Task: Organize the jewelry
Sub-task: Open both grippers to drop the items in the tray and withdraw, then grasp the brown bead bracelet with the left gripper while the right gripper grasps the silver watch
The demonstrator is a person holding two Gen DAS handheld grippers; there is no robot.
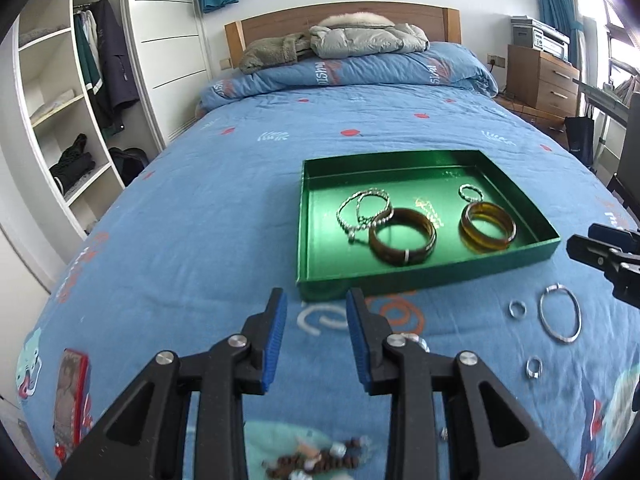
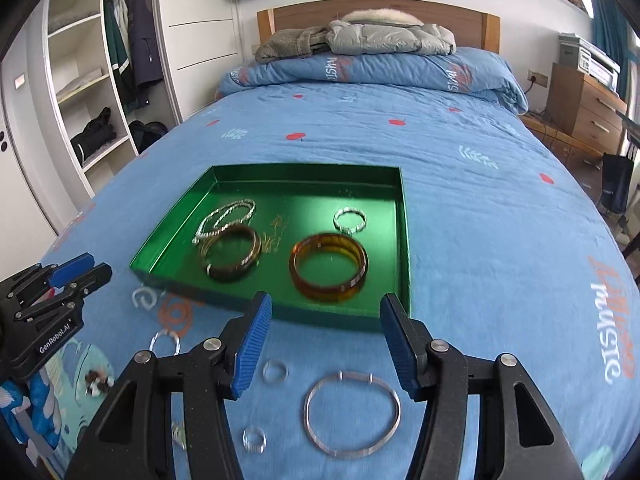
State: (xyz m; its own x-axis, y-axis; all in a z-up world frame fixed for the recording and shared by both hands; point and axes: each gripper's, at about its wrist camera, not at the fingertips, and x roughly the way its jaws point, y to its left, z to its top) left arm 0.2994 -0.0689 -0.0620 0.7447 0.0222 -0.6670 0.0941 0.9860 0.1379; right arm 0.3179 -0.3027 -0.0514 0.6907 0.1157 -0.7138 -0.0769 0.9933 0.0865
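The green tray (image 1: 424, 276) sits mid-bed holding an amber bangle (image 2: 328, 267), a dark bangle (image 1: 402, 241) and silver chains (image 1: 362, 210). Only the left wrist view shows the bead bracelet (image 1: 316, 458) at the bed's near edge. The right wrist view shows the silver bangle (image 2: 352, 414) and rings (image 2: 275, 371) plainly. Left gripper (image 1: 316, 344) and right gripper (image 2: 326, 348) are both released, nothing between the jaws.

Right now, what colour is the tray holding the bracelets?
Shiny green tray; it shows best in the right wrist view.

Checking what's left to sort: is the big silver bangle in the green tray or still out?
Out. The silver bangle lies on the bedspread, in front of the tray's near wall.
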